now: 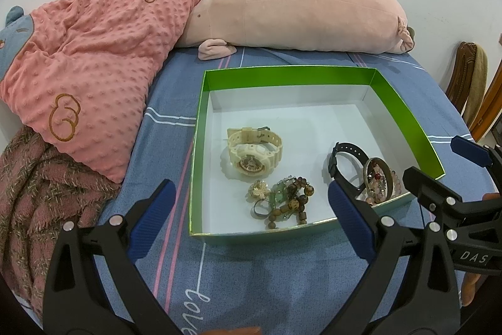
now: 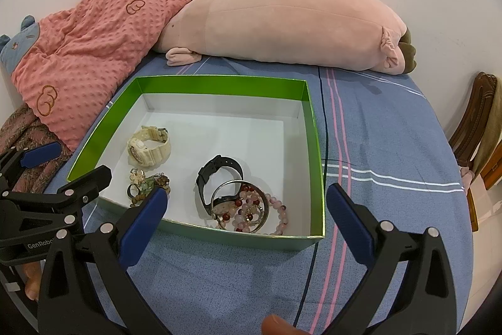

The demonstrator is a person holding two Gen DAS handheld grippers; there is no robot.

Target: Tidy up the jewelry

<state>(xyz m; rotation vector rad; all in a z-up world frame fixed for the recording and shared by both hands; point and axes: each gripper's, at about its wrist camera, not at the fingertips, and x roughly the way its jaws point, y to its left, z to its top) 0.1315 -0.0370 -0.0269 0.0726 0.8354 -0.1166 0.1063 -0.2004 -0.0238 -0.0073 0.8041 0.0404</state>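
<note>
Bedsheet (image 2: 376, 146) under box (image 2: 219, 90); only right view shows pink bracelet (image 2: 279, 212) fully.

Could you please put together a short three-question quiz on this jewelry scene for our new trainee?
1. True or false: the cream watch lies inside the green box.
2. Which item overlaps the black watch? A) metal bangle B) plush pig C) pink blanket
3. Fill in: the left tool and the right tool both hold ____.

Key
1. True
2. A
3. Nothing; both are open, before the box's near wall.
</note>
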